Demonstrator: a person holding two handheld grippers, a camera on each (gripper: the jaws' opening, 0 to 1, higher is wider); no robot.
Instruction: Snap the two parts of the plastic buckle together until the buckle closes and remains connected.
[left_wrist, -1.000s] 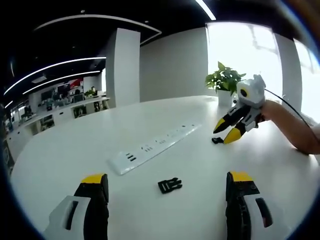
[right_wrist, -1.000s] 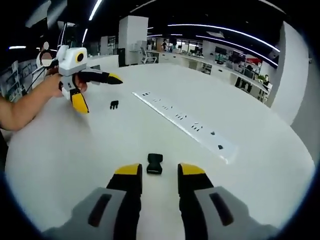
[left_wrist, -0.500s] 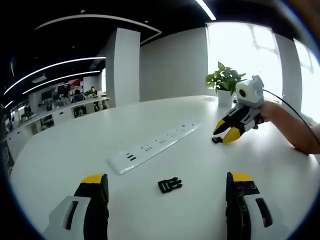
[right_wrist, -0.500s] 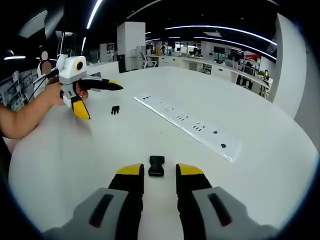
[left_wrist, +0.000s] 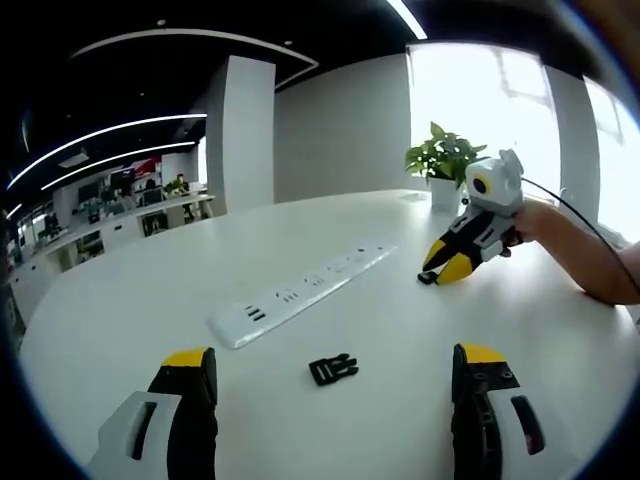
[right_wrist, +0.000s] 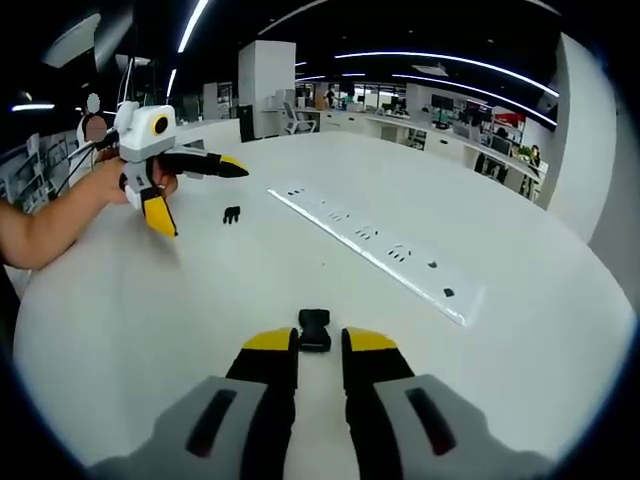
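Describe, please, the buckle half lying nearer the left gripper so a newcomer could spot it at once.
Start at the long white power strip lying across the round white table. Just on the near side of it, ahead of the open left gripper, lies a small black pronged buckle piece. The other buckle piece sits at the right gripper.

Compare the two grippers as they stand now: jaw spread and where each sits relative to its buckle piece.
The left gripper has its jaws spread wide, and the pronged buckle piece lies on the table ahead of them, untouched. The right gripper has its jaws nearly together, with the socket buckle piece at their tips; whether they pinch it cannot be told. Both have yellow-tipped black jaws and are hand-held.
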